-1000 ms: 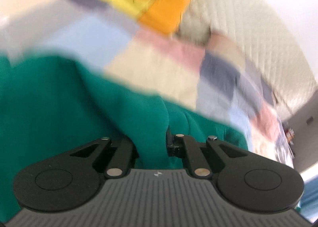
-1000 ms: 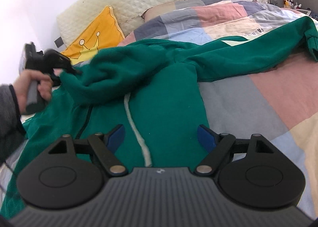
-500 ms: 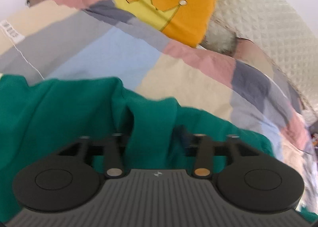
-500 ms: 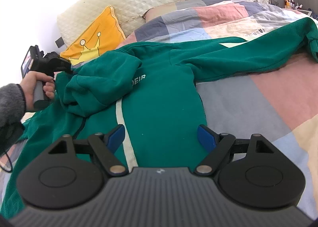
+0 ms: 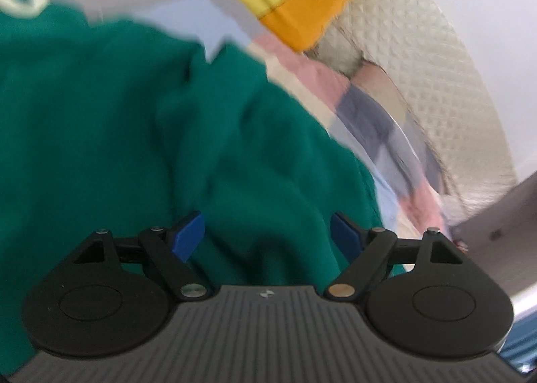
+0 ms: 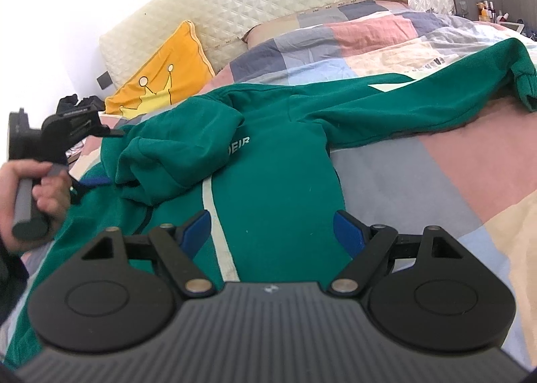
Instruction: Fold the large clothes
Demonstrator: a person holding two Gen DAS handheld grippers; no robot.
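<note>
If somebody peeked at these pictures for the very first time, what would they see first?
The big green sweatshirt spread over the patchwork quilt grabs the eye, one sleeve folded in on the left, the other stretched out to the right. Next comes the bright orange crown pillow leaning against the cream headboard. Both claws, left and right, hang open above the green cloth.

Green hoodie (image 6: 275,181), patchwork pastel quilt (image 6: 419,161)

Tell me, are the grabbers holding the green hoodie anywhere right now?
No. Both the left gripper and right gripper are open, with the green hoodie lying loose on the bed.
</note>
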